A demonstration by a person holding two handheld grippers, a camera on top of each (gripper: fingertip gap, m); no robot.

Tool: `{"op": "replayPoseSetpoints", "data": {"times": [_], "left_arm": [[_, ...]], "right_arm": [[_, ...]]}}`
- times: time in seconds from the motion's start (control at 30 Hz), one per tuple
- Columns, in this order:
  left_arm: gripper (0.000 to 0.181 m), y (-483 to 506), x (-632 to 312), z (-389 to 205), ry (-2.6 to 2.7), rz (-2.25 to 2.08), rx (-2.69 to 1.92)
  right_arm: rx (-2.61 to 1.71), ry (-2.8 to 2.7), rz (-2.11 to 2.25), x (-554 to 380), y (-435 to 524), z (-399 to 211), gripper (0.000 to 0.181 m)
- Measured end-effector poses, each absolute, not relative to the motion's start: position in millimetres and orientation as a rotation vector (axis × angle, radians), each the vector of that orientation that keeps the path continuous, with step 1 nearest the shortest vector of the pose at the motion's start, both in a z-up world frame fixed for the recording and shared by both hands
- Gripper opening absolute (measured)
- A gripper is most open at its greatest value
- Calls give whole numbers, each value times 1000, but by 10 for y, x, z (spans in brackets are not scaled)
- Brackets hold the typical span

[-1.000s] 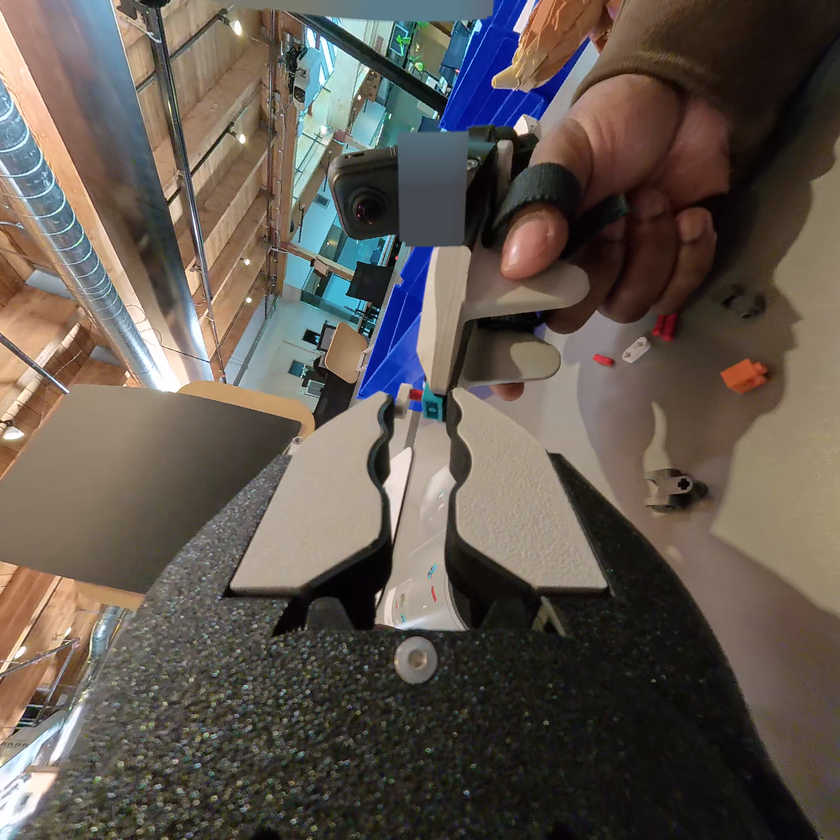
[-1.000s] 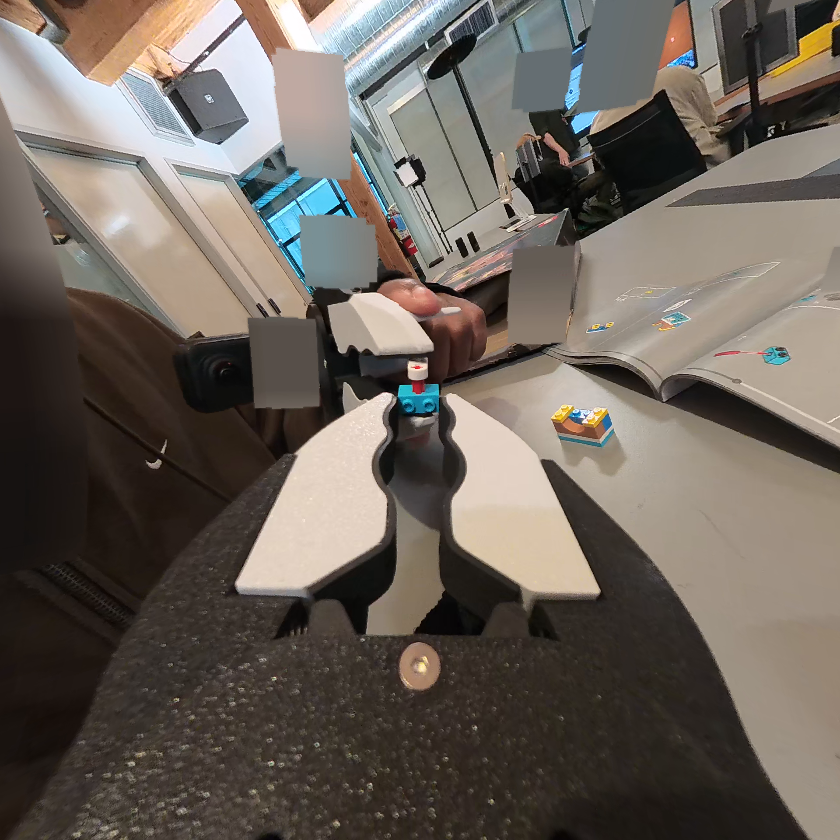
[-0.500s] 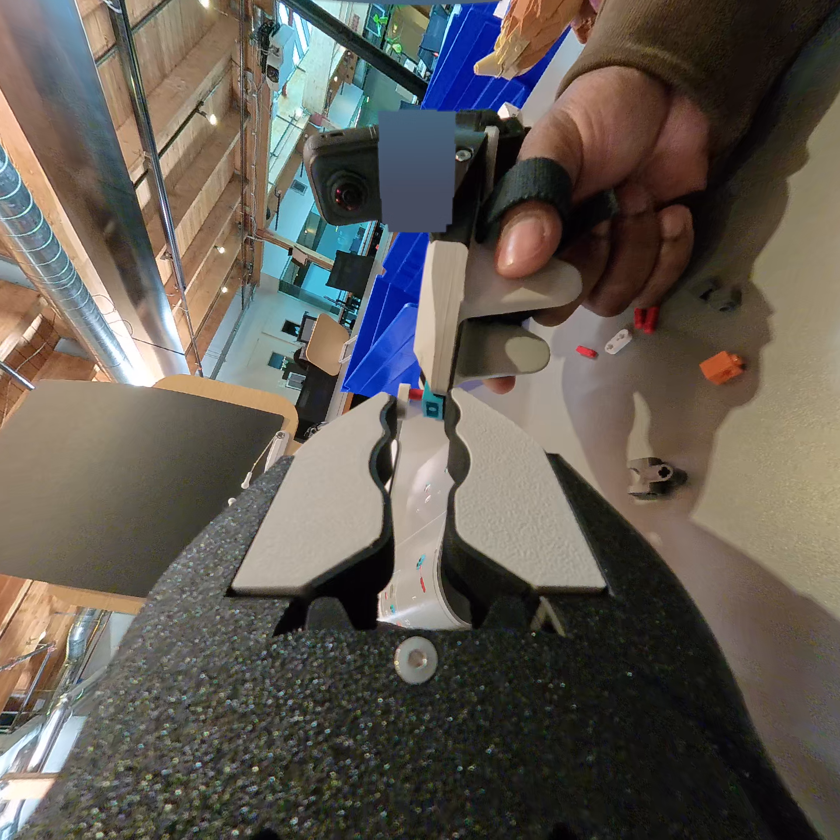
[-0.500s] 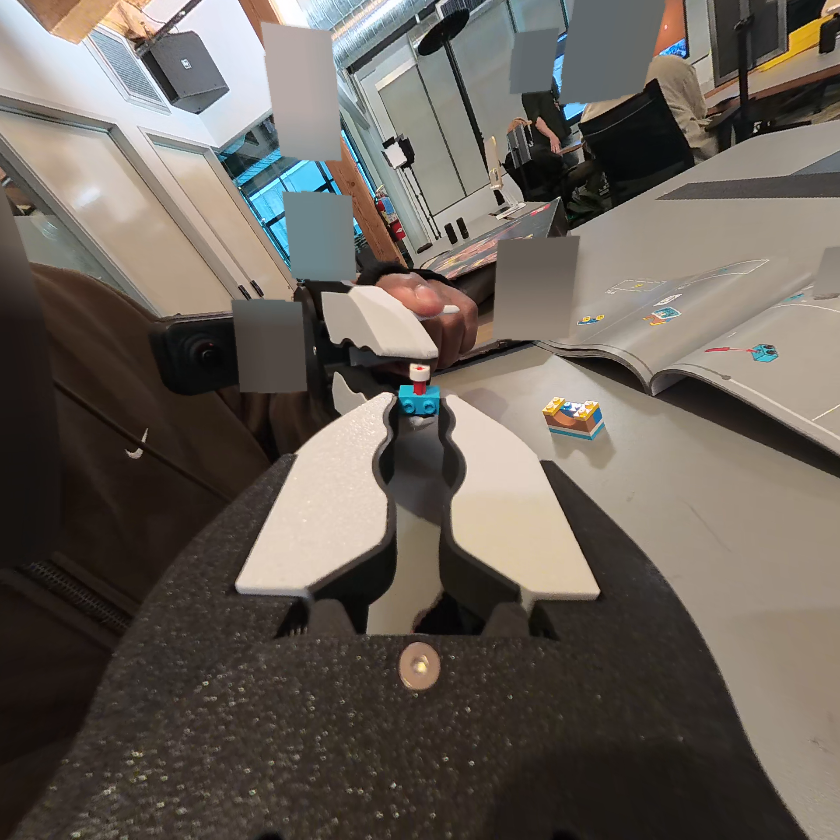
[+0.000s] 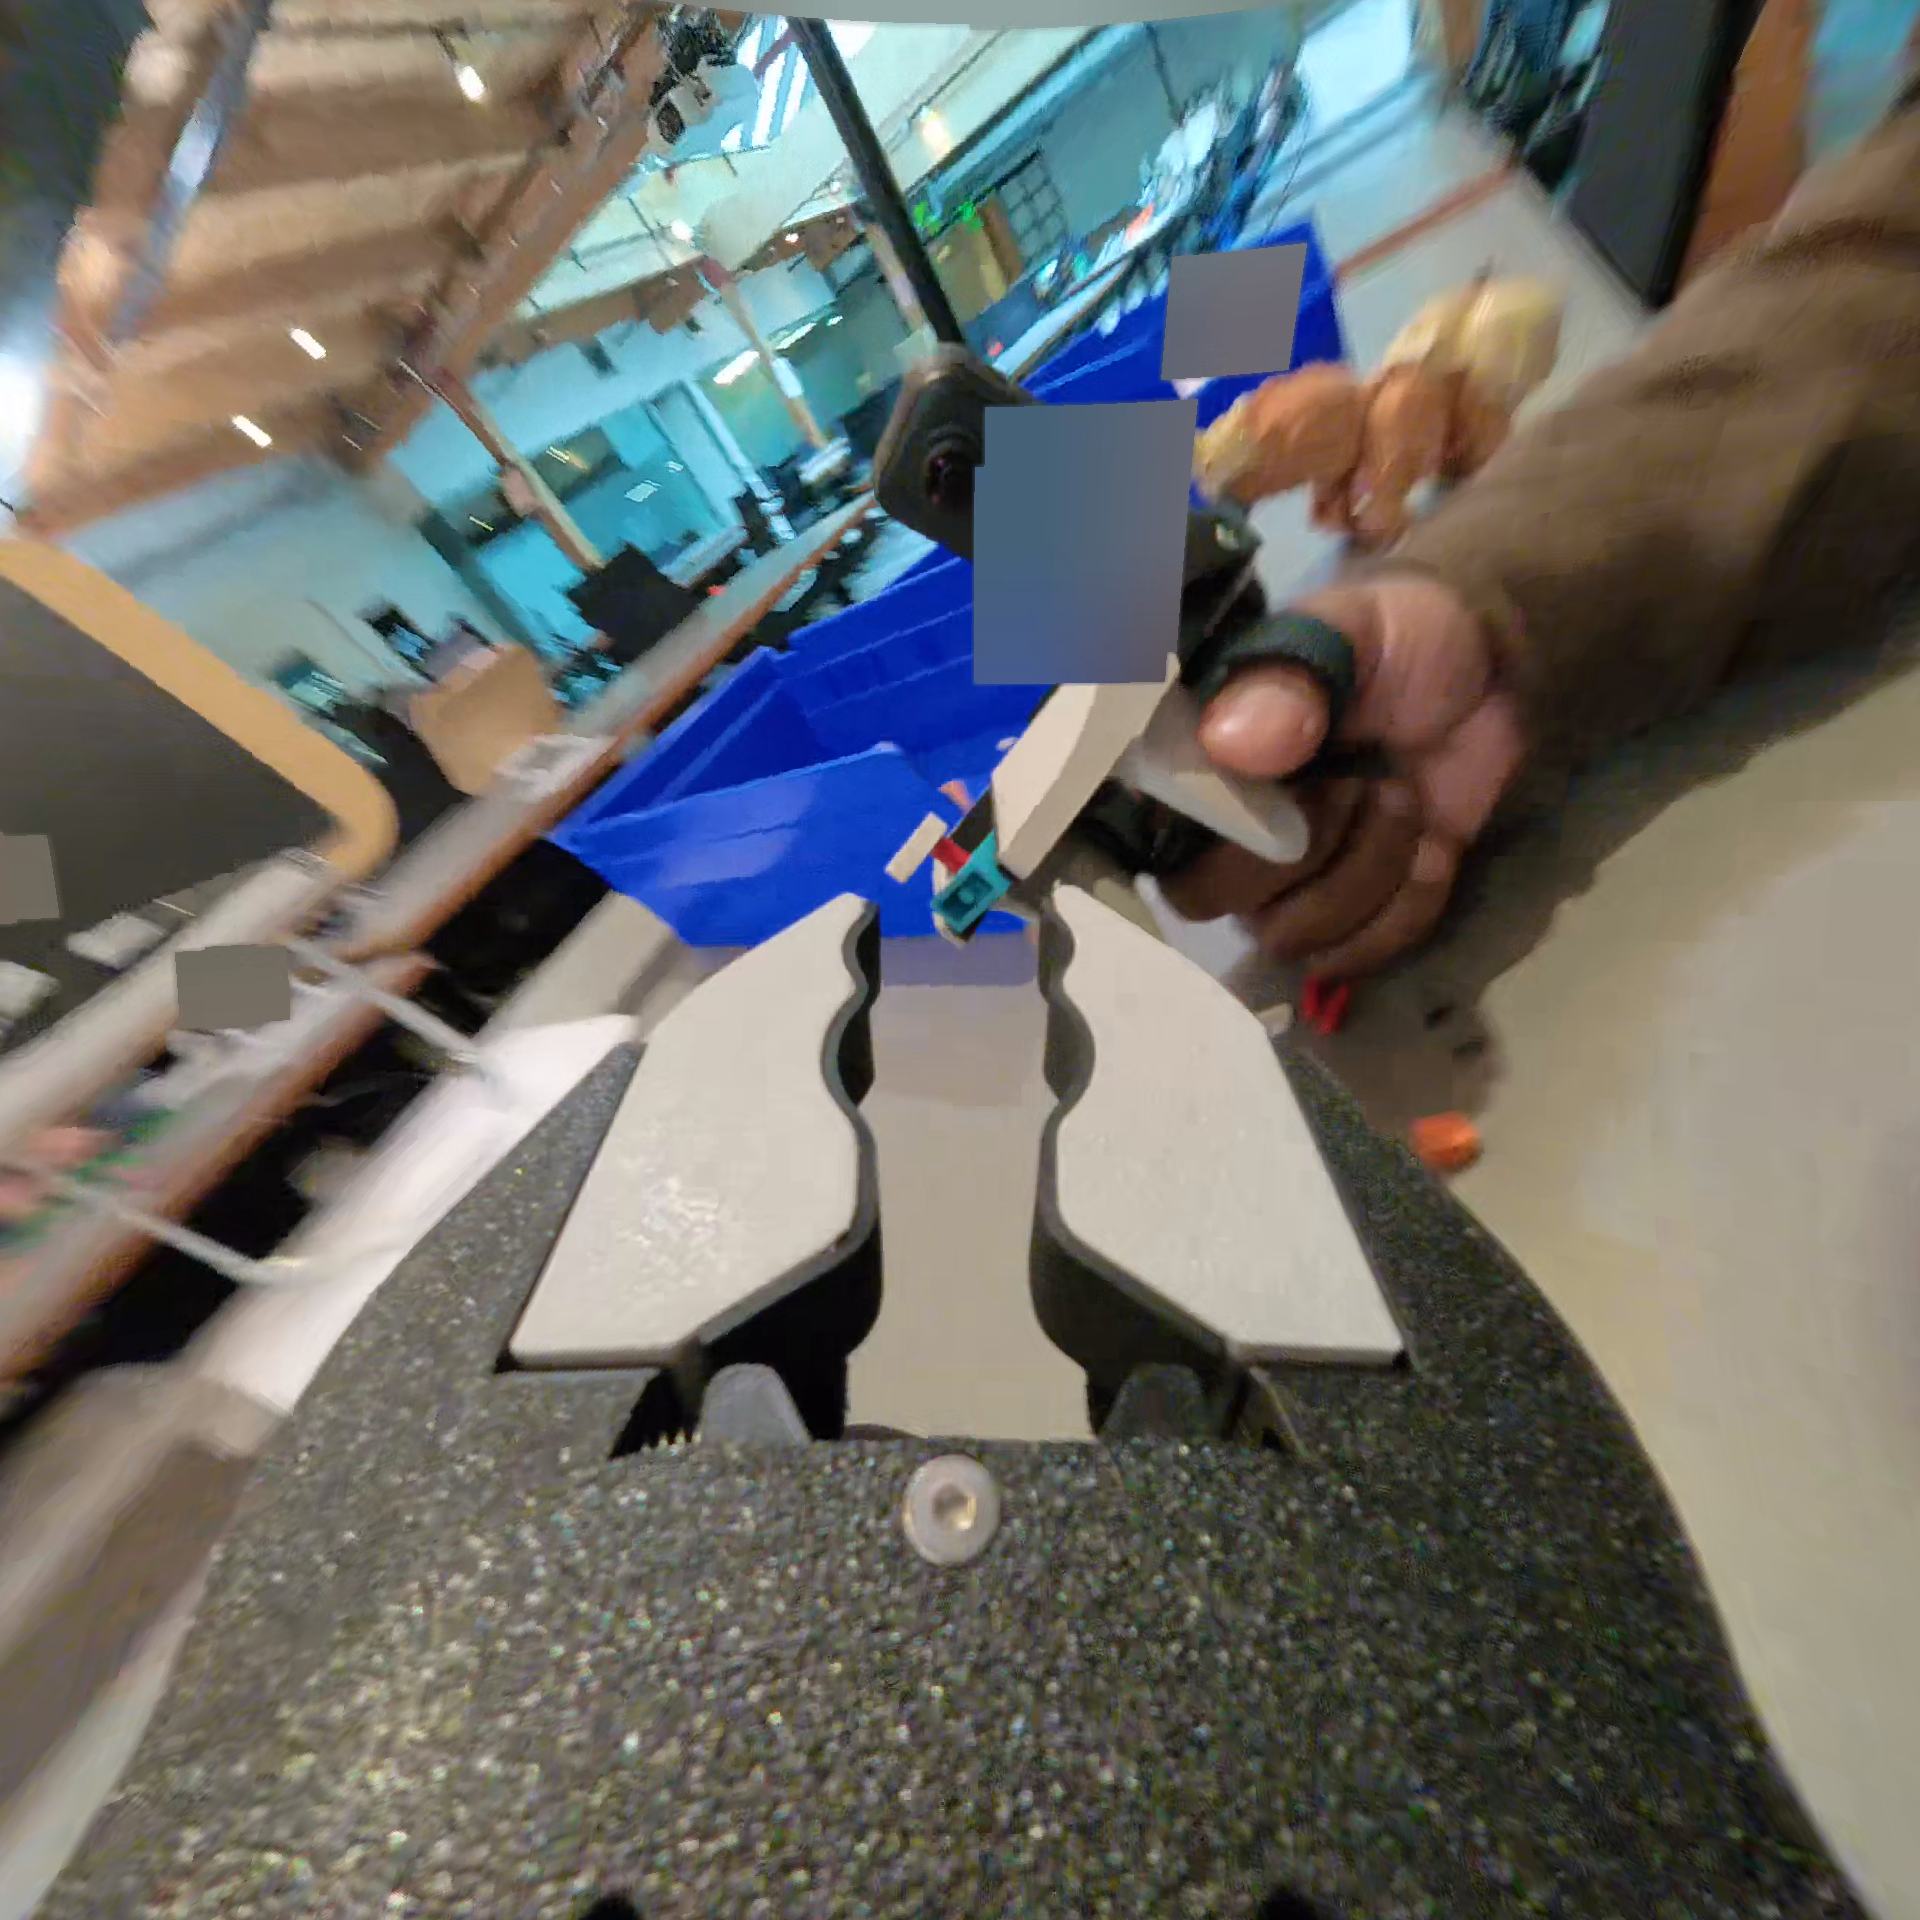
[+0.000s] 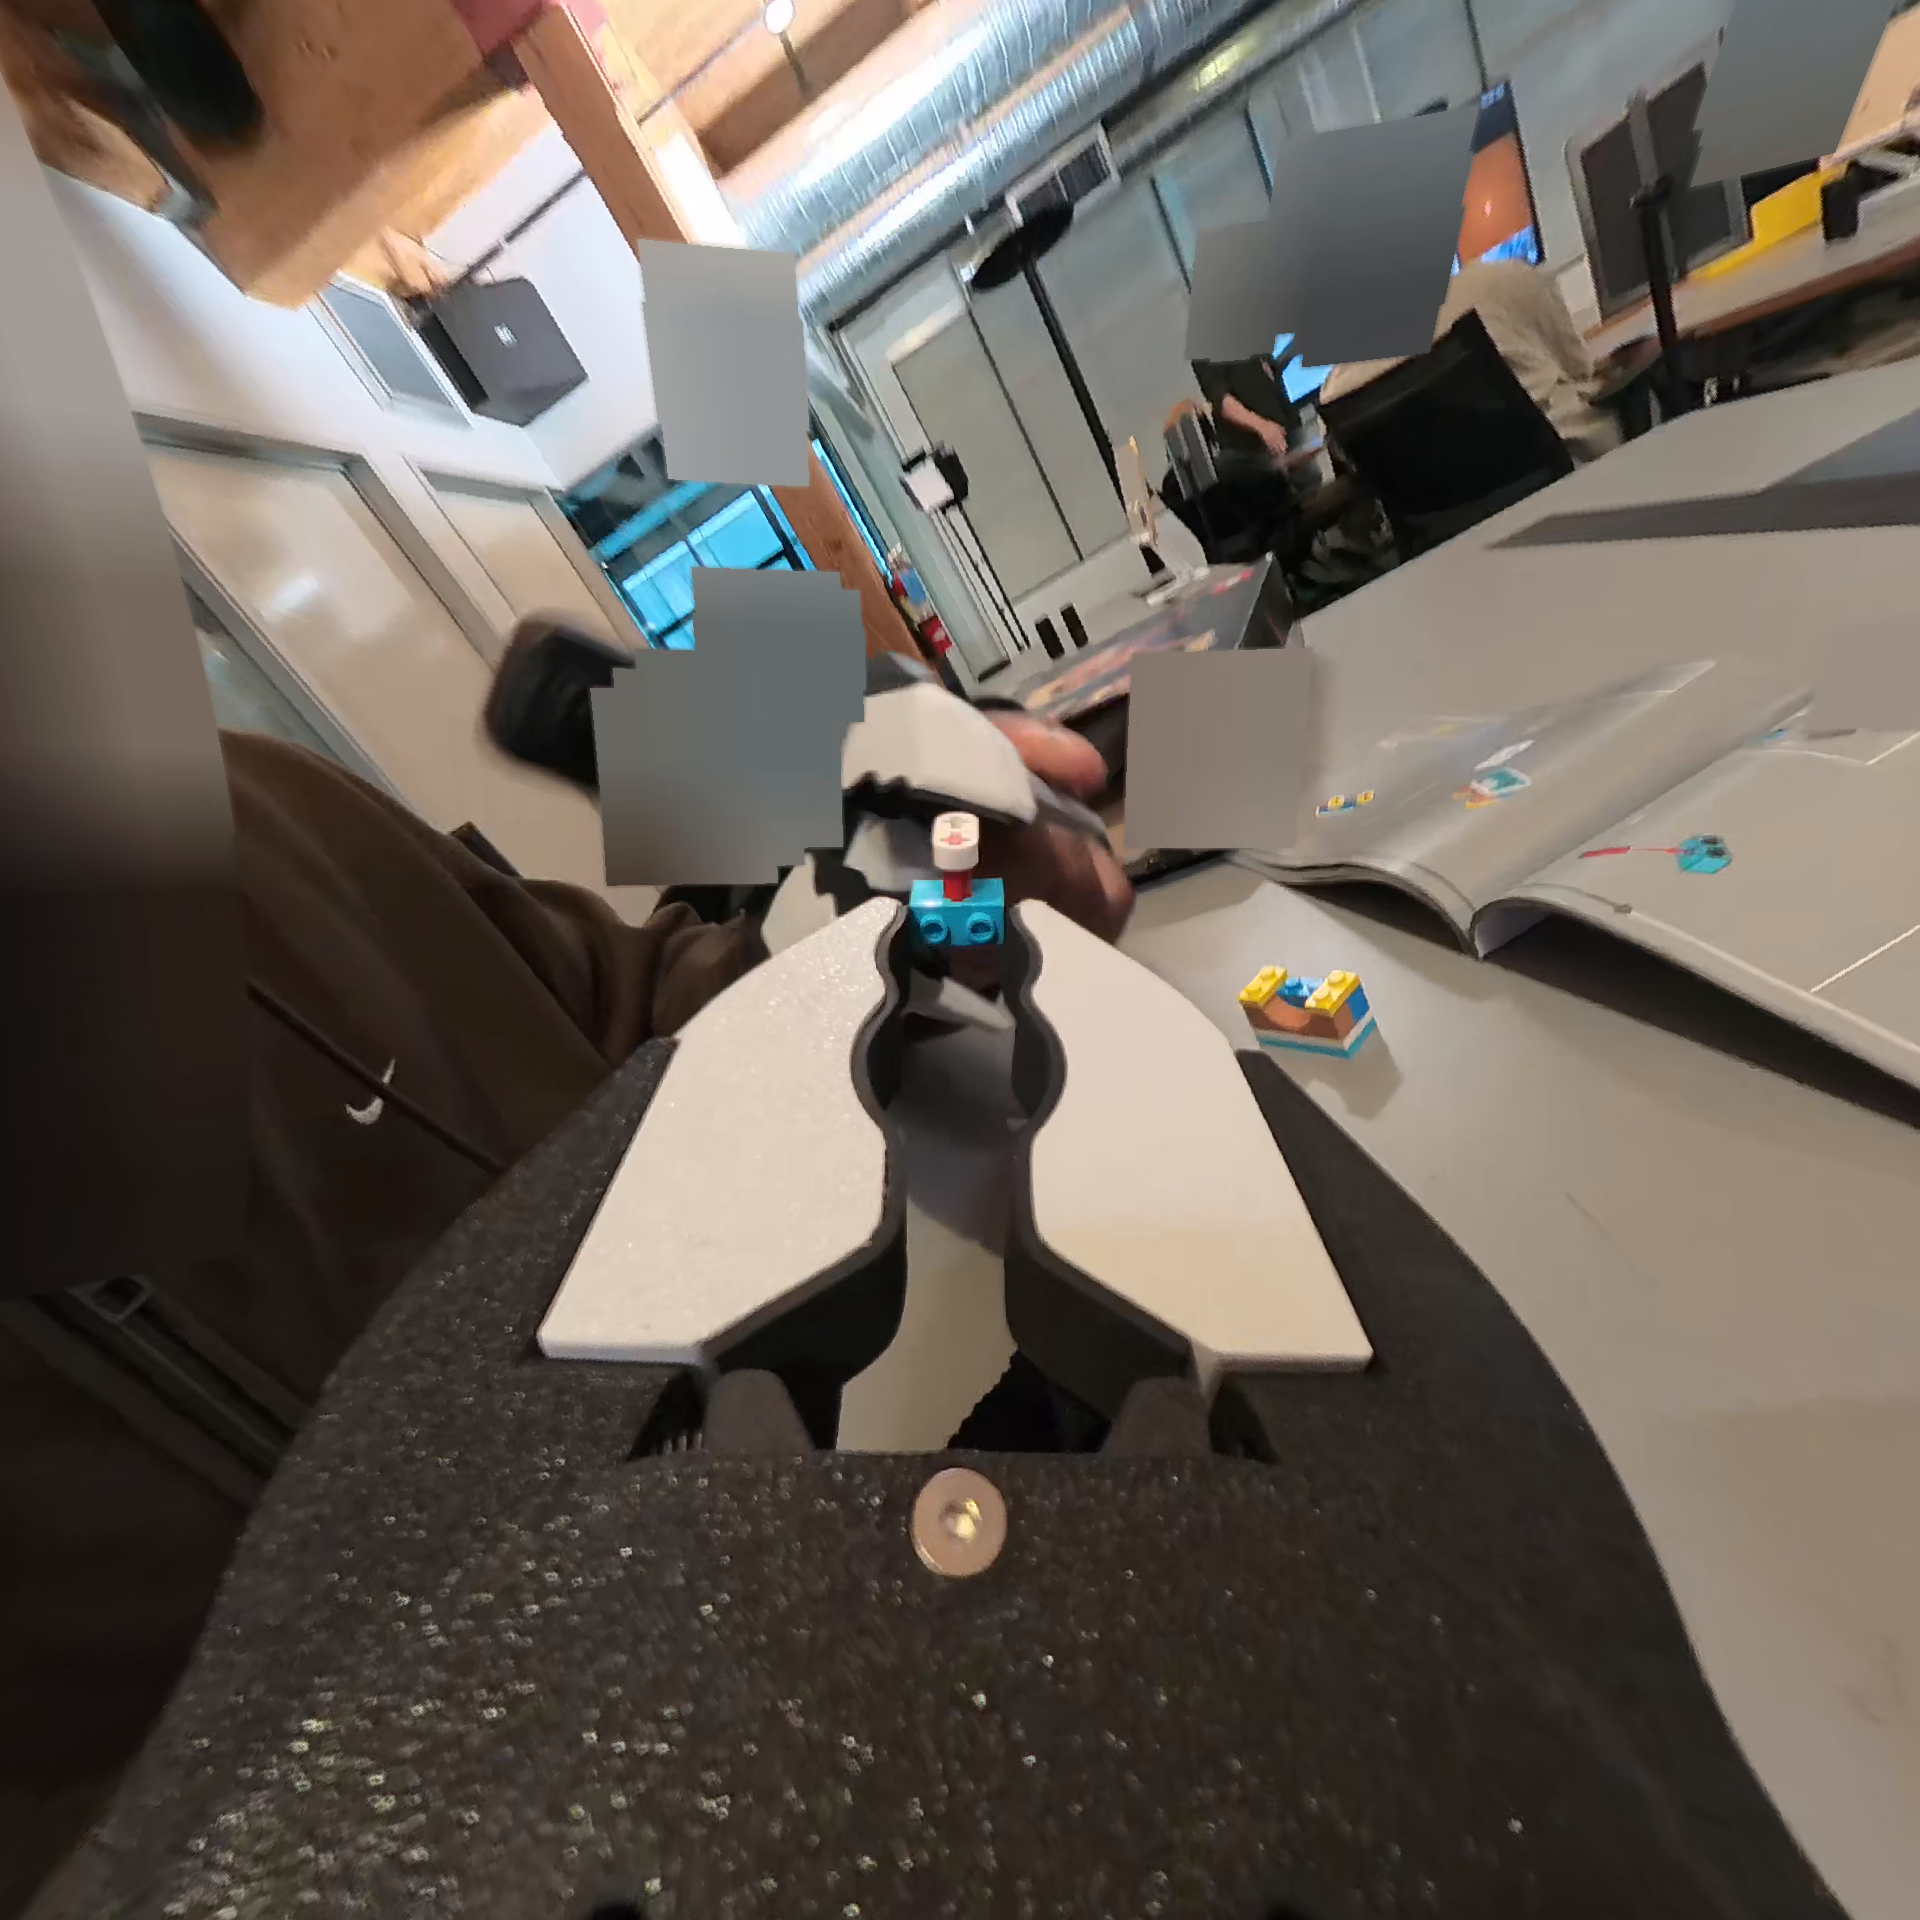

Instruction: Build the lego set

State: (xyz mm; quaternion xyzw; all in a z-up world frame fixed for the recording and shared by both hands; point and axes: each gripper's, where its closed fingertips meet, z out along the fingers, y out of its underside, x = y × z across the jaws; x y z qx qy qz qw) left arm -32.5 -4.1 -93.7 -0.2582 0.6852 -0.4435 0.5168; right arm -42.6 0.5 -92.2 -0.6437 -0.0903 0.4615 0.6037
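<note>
The right gripper has its jaws clamped on a small blue brick with a red pin and a white round piece on top, held up above the grey table. The left gripper has its jaws apart with nothing between them. A little yellow, blue and brown build sits on the table near an open instruction book. Blue bins stand behind.

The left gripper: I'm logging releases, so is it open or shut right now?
Open. In its own view the left gripper shows a clear gap with nothing between its fingers; the teal brick sits beyond, held by the right gripper.
</note>
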Motion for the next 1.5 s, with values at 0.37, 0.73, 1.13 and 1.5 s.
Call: {"op": "replayPoseSetpoints", "data": {"times": [0.37, 0.73, 1.13, 1.5], "left_arm": [[22, -48, -351, -851, 1534, -1994, -1178], [17, -53, -341, -915, 1407, -2365, -1506], [21, -86, -289, -982, 1268, -2545, -1703], [9, -66, -250, -975, 1142, -2586, -1724]], "right_arm": [[-1461, -285, 965, -405, -22, -873, 16], [-1488, -360, 815, -409, -8, -921, 17], [-1513, -386, 547, -292, 57, -961, 17], [-1532, -396, 396, -301, 106, -1014, 17]]}}
